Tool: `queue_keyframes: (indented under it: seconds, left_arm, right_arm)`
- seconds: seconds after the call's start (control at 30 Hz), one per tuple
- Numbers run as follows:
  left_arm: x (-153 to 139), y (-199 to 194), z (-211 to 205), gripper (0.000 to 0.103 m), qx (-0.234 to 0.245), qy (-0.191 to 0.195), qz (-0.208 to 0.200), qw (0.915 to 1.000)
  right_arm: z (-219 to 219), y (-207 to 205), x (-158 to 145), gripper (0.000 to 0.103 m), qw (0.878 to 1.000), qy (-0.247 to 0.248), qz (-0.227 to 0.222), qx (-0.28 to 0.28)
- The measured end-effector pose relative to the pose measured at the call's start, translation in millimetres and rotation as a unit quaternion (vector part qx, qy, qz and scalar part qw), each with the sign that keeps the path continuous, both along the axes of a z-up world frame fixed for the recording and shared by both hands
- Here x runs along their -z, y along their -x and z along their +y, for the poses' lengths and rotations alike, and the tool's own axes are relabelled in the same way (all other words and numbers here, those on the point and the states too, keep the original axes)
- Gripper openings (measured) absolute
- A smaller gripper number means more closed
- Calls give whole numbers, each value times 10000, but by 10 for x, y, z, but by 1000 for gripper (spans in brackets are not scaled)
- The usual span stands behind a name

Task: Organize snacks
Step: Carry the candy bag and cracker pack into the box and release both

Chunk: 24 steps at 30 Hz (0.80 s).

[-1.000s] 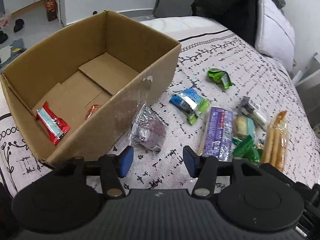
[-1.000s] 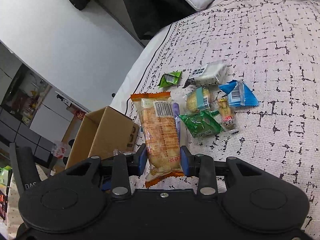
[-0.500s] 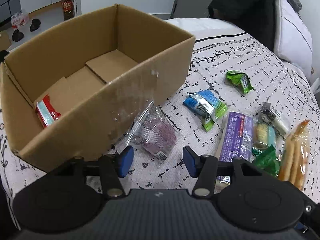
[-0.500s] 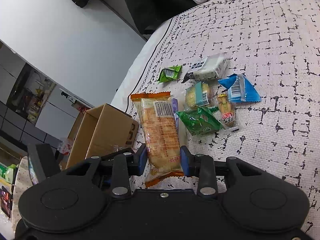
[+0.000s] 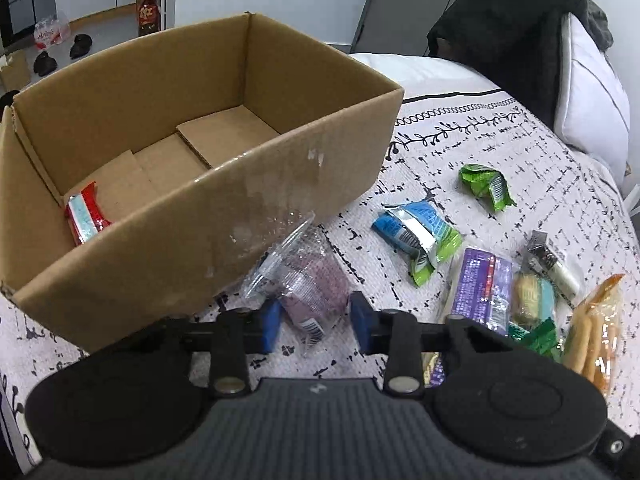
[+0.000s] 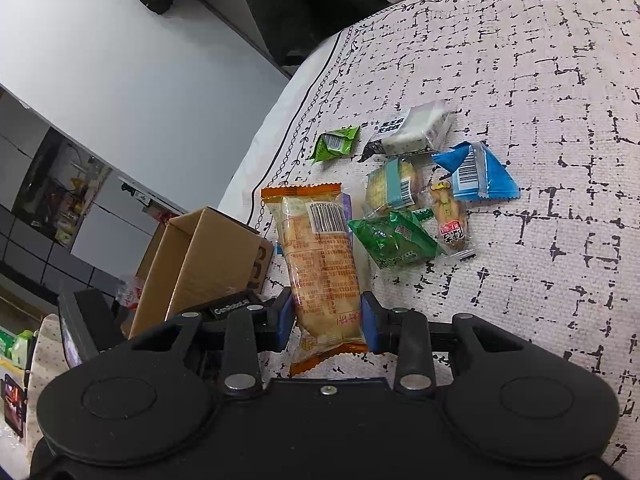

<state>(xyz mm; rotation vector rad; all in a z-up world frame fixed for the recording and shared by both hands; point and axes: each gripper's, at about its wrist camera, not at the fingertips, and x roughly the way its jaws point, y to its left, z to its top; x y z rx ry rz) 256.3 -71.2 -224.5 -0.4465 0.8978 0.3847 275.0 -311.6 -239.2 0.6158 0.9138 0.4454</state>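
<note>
A brown cardboard box [image 5: 200,220] stands on the patterned bedspread, and a red snack bar [image 5: 82,216] lies inside it at the left end. Leaning on the box's near wall is a clear packet with a purple snack [image 5: 312,288]. My left gripper [image 5: 315,326] has its blue pads pressed on both sides of this packet. My right gripper [image 6: 327,320] is shut on the lower end of a long orange biscuit packet [image 6: 320,256], which also shows at the right edge of the left wrist view as the orange packet [image 5: 596,332]. The box [image 6: 200,260] lies to the left of it.
Loose snacks lie right of the box: a green packet [image 5: 486,186], a blue-green one [image 5: 418,236], a purple bar [image 5: 482,288] and a teal cracker pack [image 5: 532,296]. The right wrist view adds a blue packet [image 6: 474,172] and a white one [image 6: 412,132]. A pillow [image 5: 592,96] lies beyond.
My left gripper has come forward and down to the purple snack packet, and its fingers have narrowed onto it. The right gripper still holds the orange packet and has barely shifted.
</note>
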Motion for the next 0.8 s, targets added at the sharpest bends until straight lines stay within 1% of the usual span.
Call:
queue_keyframes:
  seconds: [0.13, 0.27, 0.4, 0.57, 0.63, 0.8]
  left_arm:
    - [-33, 23, 21, 29, 13, 90, -7, 10000]
    - [-100, 45, 2, 28, 88, 142, 4, 9999]
    - [-217, 73, -23, 28, 208, 273, -8, 9994]
    - [-412, 124, -38, 28, 407, 327, -158, 9985]
    - [-493, 144, -20, 28, 442, 398, -227, 9980]
    - [-682, 204, 63, 28, 471, 379, -431, 9972]
  right_arm:
    - [16, 6, -3, 34, 10000, 77, -16, -1]
    - [30, 12, -11, 34, 9999, 143, -34, -3]
    - [56, 12, -52, 34, 9998, 198, -82, 0]
    - [103, 13, -142, 34, 9995, 271, -171, 0]
    - [143, 5, -194, 34, 9993, 295, -220, -34]
    - [276, -42, -377, 34, 9982, 390, -434, -145]
